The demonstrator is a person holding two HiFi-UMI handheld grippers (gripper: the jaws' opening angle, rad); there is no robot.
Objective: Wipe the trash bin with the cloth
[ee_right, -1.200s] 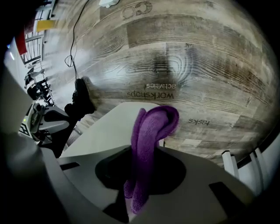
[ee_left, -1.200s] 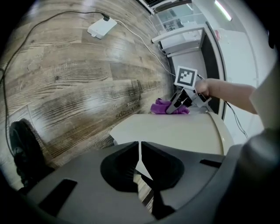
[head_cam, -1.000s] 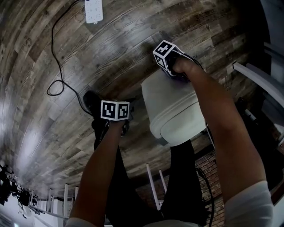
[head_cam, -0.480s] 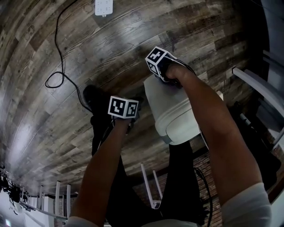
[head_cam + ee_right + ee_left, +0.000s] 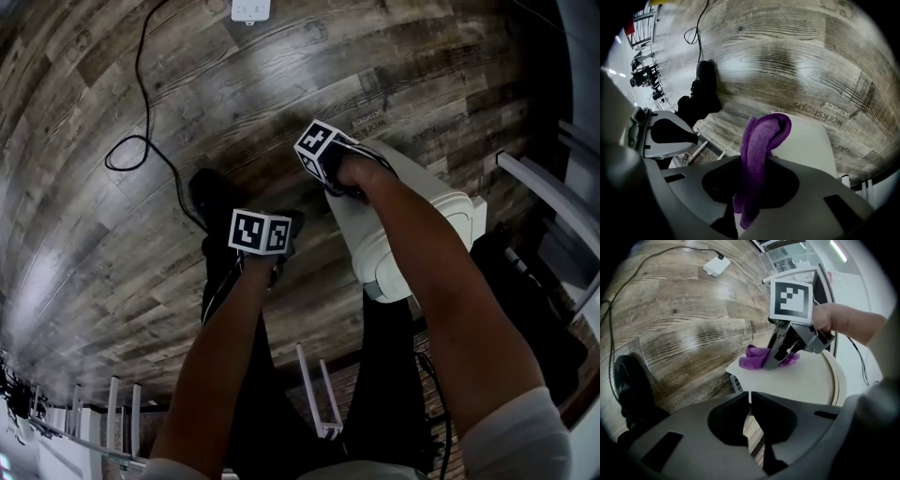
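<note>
The white trash bin [image 5: 412,239] stands on the wood floor, with its flat lid [image 5: 806,380] facing up. My right gripper [image 5: 343,187] presses a purple cloth [image 5: 754,358] onto the lid's far left corner. That gripper [image 5: 752,164] is shut on the cloth [image 5: 761,140], which sticks up between its jaws over the lid [image 5: 808,140]. My left gripper [image 5: 279,248] hovers left of the bin, apart from it. In the left gripper view its jaws [image 5: 750,397] meet with nothing between them.
A black shoe [image 5: 211,197] lies on the floor just left of the bin. A black cable [image 5: 141,103] runs to a white power strip [image 5: 251,9] at the top. White furniture rails [image 5: 553,187] stand at the right, and a white frame [image 5: 314,389] near my legs.
The right gripper has slid the cloth across the lid toward its left corner. The left gripper has stayed about where it was, still shut.
</note>
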